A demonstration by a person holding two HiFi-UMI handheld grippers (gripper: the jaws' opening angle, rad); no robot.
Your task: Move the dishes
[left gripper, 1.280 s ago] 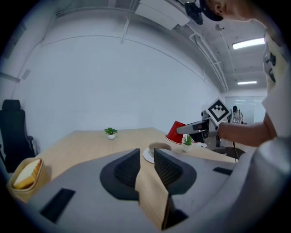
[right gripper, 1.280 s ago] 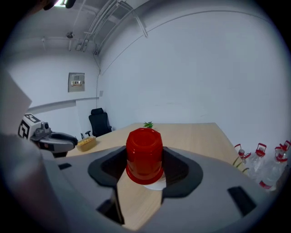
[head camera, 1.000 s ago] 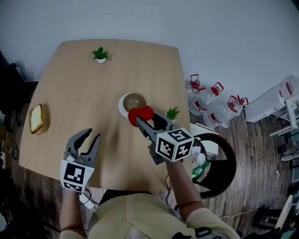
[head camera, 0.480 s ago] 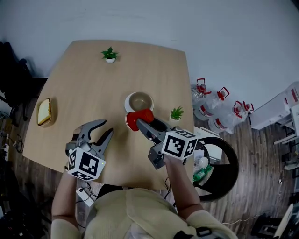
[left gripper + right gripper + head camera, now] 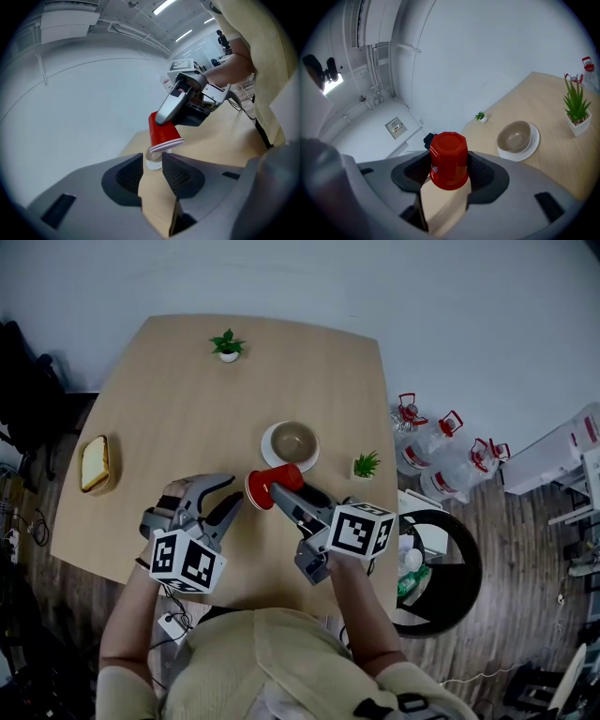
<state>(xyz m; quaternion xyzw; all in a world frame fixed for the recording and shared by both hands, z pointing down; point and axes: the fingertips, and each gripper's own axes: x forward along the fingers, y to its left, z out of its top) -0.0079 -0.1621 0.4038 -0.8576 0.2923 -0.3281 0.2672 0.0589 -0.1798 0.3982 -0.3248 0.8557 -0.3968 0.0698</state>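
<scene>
My right gripper is shut on a red cup, which it holds tipped on its side above the table, left of and nearer than the bowl. In the right gripper view the red cup sits between the jaws with its flat base pointing away. A tan bowl rests on a white plate at the table's middle right. My left gripper is open and holds nothing, its tips just left of the cup. The left gripper view shows the red cup just beyond its jaws.
A slice of bread lies near the table's left edge. One small potted plant stands at the far edge, another near the right edge beside the bowl. Water jugs and a black bin stand on the floor to the right.
The right gripper has carried the red cup leftward, away from the bowl. The left gripper has moved up and to the right, closing in on the cup.
</scene>
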